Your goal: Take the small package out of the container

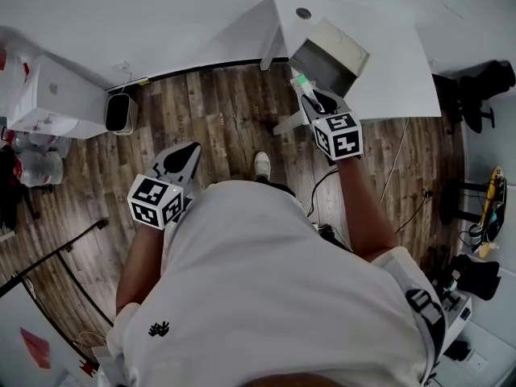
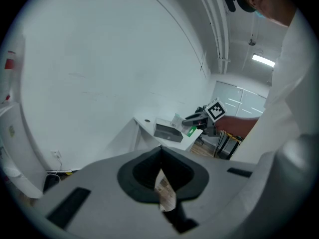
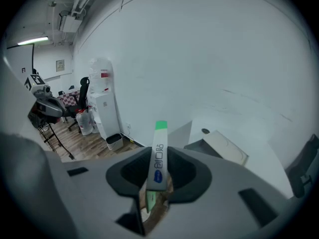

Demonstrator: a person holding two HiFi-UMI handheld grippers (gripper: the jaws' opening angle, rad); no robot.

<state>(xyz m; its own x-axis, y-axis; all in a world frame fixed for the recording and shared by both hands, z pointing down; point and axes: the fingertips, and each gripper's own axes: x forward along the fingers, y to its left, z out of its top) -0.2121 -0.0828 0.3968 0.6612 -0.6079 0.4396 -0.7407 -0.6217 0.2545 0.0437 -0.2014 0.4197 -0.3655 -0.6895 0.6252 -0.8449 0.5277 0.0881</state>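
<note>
My right gripper point(image 1: 307, 93) is shut on the small package point(image 1: 300, 81), a slim white sachet with a green end. It holds the sachet just in front of the grey container point(image 1: 326, 61), whose lid stands open on the white table point(image 1: 395, 51). In the right gripper view the package point(image 3: 158, 156) stands upright between the jaws of the right gripper point(image 3: 158, 183), with the container point(image 3: 214, 146) beyond it. My left gripper point(image 1: 185, 156) hangs low over the floor, away from the table, shut and holding nothing. From the left gripper point(image 2: 162, 180) view, the right gripper point(image 2: 197, 119) and package point(image 2: 191, 131) show beside the container point(image 2: 168, 131).
A small white bin point(image 1: 119, 113) stands by the wall, beside a white cabinet point(image 1: 52, 95). A black chair point(image 1: 484, 87) is at the table's right end. Cables and a shoe point(image 1: 262, 164) lie on the wooden floor point(image 1: 218, 111).
</note>
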